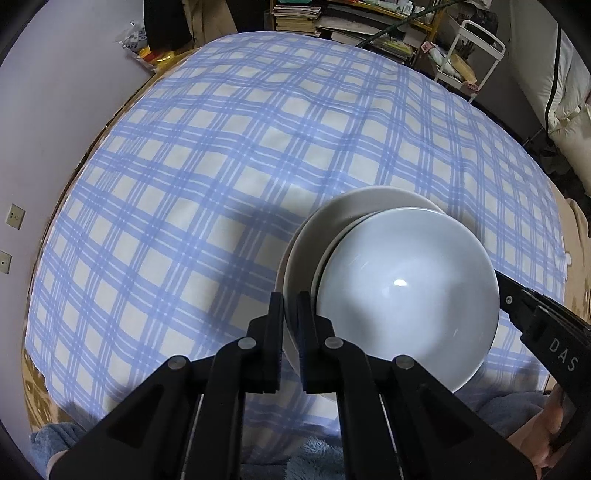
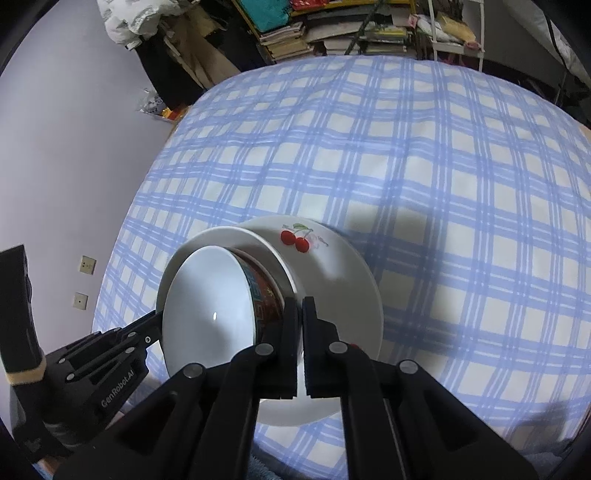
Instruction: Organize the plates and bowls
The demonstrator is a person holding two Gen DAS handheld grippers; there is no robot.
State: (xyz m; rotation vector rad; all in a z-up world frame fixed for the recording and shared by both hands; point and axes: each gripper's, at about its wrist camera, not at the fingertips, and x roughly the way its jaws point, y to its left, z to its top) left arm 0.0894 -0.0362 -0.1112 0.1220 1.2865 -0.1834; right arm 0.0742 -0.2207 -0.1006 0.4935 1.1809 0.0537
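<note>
A stack of dishes stands tilted over the blue checked cloth. In the right wrist view a white plate with red cherries (image 2: 332, 280) is at the bottom, a white bowl (image 2: 258, 243) on it, and a bowl with a white inside and a patterned brown outside (image 2: 207, 314) in that. My right gripper (image 2: 300, 314) is shut on the cherry plate's rim. In the left wrist view my left gripper (image 1: 290, 314) is shut on the rim of the white bowl (image 1: 325, 236), beside the inner bowl (image 1: 406, 295). The right gripper's fingers (image 1: 517, 302) show at the right.
The blue checked cloth (image 1: 221, 166) covers the whole table. A wall with sockets (image 1: 14, 216) is at the left. Shelves of books (image 1: 314, 18) and a white cart (image 1: 469, 55) stand behind the table. A blue towel (image 1: 314, 454) lies at the near edge.
</note>
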